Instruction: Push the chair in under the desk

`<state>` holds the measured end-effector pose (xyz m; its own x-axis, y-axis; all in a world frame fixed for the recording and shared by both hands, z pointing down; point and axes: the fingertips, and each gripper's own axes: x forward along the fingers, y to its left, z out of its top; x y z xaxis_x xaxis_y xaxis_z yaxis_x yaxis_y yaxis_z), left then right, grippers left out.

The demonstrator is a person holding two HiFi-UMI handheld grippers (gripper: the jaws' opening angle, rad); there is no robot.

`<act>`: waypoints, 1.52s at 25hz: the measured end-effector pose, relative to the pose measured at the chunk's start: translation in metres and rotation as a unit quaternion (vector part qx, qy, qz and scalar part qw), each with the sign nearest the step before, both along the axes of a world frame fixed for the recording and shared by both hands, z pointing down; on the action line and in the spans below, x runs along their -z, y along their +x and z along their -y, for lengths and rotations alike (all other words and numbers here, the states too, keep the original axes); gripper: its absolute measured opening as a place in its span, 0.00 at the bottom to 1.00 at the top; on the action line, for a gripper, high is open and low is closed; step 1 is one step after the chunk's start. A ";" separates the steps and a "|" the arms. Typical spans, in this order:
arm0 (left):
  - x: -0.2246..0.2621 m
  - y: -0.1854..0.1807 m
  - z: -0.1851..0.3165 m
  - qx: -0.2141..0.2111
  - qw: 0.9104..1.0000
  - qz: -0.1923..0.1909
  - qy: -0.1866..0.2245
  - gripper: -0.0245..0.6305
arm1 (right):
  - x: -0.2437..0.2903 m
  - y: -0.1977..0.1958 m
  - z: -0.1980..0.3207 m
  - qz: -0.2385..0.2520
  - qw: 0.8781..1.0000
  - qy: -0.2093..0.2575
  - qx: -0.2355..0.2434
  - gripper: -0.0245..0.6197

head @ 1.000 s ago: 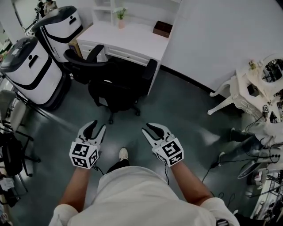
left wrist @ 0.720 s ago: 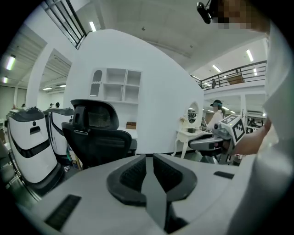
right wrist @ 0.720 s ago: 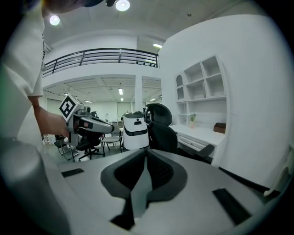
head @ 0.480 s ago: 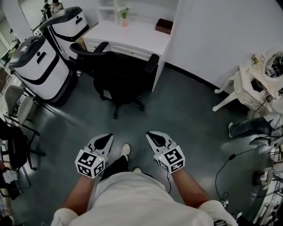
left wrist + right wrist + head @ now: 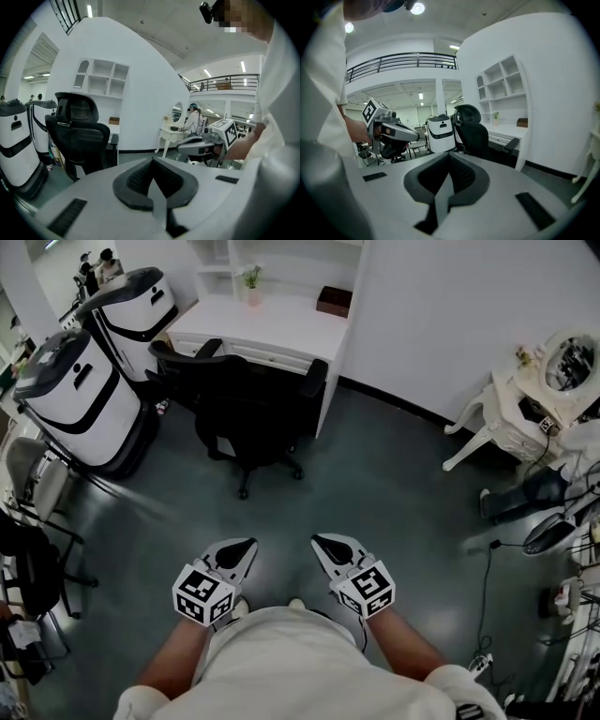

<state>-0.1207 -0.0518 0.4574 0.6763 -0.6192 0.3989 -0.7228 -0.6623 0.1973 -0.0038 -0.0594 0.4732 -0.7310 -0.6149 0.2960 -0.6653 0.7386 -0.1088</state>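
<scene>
The black office chair (image 5: 246,404) stands at the white desk (image 5: 272,320), its seat partly under the top and its back towards me. Both grippers are held low near my body, well short of the chair. My left gripper (image 5: 247,547) is shut with nothing between its pads. My right gripper (image 5: 322,541) is shut and empty too. In the left gripper view the chair (image 5: 79,136) shows at the left beyond the closed jaws of my left gripper (image 5: 151,164). The right gripper view has the chair (image 5: 473,133) and desk (image 5: 508,137) ahead of my right gripper (image 5: 450,161).
Two white machines with black trim (image 5: 80,395) (image 5: 141,301) stand left of the chair. A grey folding chair (image 5: 37,474) is further left. An ornate white table (image 5: 525,399) and floor cables (image 5: 487,559) lie at the right. A plant (image 5: 249,277) and brown box (image 5: 334,301) sit on the desk.
Both grippers' jaws, spread a second ago, have closed on nothing. The view has drawn back, so the chair and desk lie farther from the grippers.
</scene>
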 end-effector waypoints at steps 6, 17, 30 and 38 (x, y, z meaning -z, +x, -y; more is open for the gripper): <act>0.001 -0.029 -0.021 -0.025 0.999 -0.014 -0.018 0.03 | 0.007 -0.038 -0.017 0.004 1.000 -0.002 0.004 0.05; 0.000 -0.077 -0.048 -0.029 0.999 -0.026 -0.021 0.03 | 0.004 -0.090 -0.049 0.002 1.000 -0.010 0.014 0.05; -0.002 -0.103 -0.061 -0.042 0.999 -0.020 -0.026 0.03 | 0.010 -0.115 -0.065 -0.002 1.000 -0.011 0.007 0.05; -0.003 -0.120 -0.062 -0.044 0.998 -0.021 -0.025 0.03 | 0.010 -0.128 -0.068 -0.009 1.000 -0.010 0.003 0.05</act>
